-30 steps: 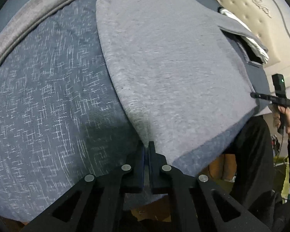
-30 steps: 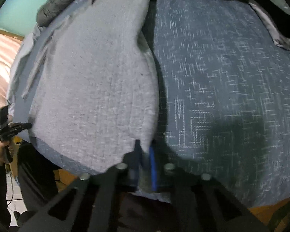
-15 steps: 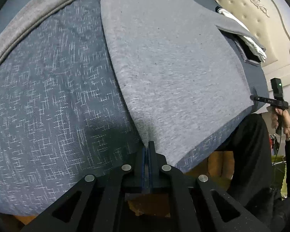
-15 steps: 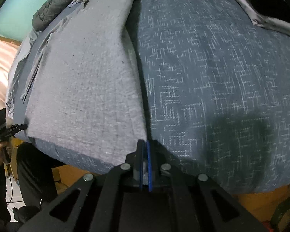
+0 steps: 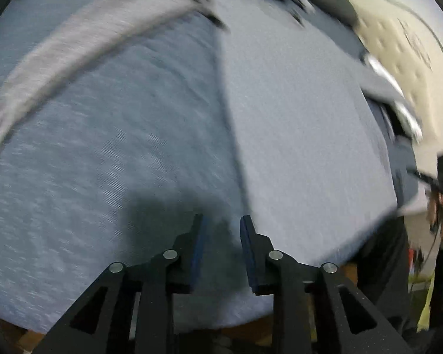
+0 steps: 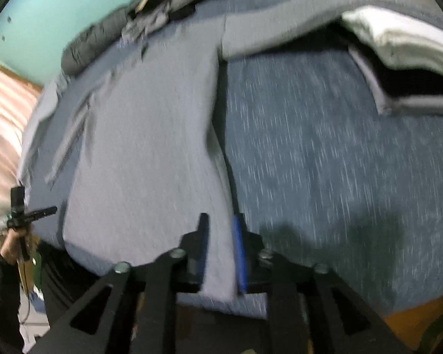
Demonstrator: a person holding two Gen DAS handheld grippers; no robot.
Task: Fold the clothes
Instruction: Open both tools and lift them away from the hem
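1. Right now the left claw (image 5: 221,236) stands released: jaws have just been opening, gap betw. them shows only the blue patterned bed cover (image 5: 82,153) and shadow, no cloth pinched. The shirt's hem corner lies just to the right of its tips.
2. Right claw (image 6: 220,239) is also parted, jaws just been opening; a strip of the grey long-sleeve shirt (image 6: 150,153) still lies betw. the pads, but pads don't look to press on it, so I read it as let go, not gripped.
3. Shirt lies flat on the bed, body spread w/ hem at the near edge; one sleeve (image 5: 73,47) stretches out across the cover, the other sleeve (image 6: 280,26) runs toward a folded pile (image 6: 398,41).
4. Step in hand, as I judge it: hem is laid, next comes a sleeve fold. Lift both claws straight clear first so the hem doesn't drag.
5. Then regrip sleeves near the shoulder seam and cuff, and carry each across the body w/o lifting the torso.
6. Both views are blurred; confirm cloth is free before moving off.
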